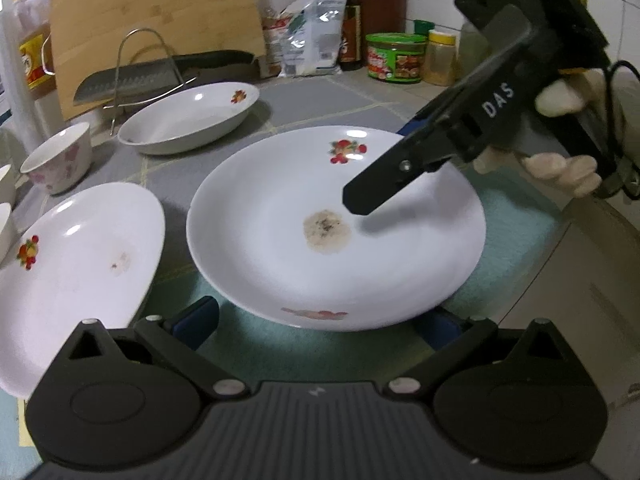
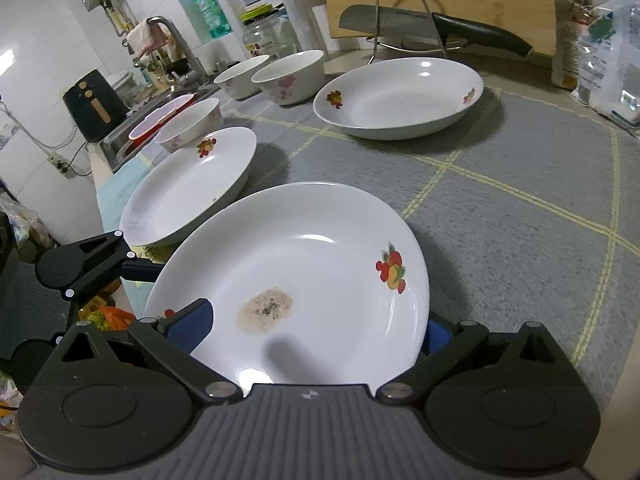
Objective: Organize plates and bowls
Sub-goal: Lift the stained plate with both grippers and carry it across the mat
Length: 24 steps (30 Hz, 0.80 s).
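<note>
— Where is the white ceramic plate with the fruit print and the brown stain (image 1: 336, 232)?

— On the grey mat with yellow lines (image 2: 520, 208) that covers the surface, between both tools. The left gripper (image 1: 316, 322) stands wide open, its blue pads either side of the plate's near rim; whether they touch it I cannot tell.

— And the right gripper (image 2: 316, 332)?

— Also spread wide — one finger lies above the plate's inside, the other outside the rim. It has not closed on the plate.

— What else?

— A second white fruit-print plate (image 2: 192, 188) just beside it, a third deep white plate (image 2: 400, 98) farther back, and white floral bowls (image 2: 288, 76) near a sink (image 2: 132, 132).
</note>
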Motion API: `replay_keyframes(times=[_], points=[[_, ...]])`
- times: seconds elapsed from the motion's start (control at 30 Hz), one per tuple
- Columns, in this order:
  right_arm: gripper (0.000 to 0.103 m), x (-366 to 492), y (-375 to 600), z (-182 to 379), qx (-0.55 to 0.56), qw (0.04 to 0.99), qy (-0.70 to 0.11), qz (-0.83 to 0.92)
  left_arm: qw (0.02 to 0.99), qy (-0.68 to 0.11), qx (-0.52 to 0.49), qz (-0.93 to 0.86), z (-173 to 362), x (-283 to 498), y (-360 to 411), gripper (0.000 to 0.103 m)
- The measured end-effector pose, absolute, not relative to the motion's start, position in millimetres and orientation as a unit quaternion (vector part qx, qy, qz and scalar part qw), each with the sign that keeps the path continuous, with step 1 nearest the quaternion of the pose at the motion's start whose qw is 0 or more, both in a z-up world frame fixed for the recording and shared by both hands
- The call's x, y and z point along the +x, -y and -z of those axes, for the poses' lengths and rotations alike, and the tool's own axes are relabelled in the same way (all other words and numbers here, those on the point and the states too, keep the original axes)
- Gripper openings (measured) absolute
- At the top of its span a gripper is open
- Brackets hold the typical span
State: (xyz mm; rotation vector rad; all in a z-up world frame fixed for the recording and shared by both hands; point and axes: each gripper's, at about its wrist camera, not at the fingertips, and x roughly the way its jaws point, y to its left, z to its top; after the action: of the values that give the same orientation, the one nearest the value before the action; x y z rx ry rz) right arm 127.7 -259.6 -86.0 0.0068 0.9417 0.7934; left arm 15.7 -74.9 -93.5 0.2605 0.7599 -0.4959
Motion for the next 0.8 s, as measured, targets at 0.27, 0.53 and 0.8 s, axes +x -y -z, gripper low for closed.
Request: replay_keyframes(times=[0.27, 0.53, 0.8], points=[[0.103, 132.5, 261.6, 83.4, 0.006, 0.813, -0.445, -0.375, 0.888, -0.352, 0.137, 0.262, 93.5, 16.1, 74.7, 0.102], [0.103, 132.5, 261.5, 82.9, 0.008, 0.814, -0.448, -0.37, 0.882, -0.365, 0.116, 0.276, 96.8, 23.5, 69.7, 0.103], [0.103, 133.7, 261.0, 82.8, 0.005, 0.813, -0.449, -0.371, 0.887, -0.342, 0.149, 0.273, 94.3, 17.6, 72.2, 0.102]])
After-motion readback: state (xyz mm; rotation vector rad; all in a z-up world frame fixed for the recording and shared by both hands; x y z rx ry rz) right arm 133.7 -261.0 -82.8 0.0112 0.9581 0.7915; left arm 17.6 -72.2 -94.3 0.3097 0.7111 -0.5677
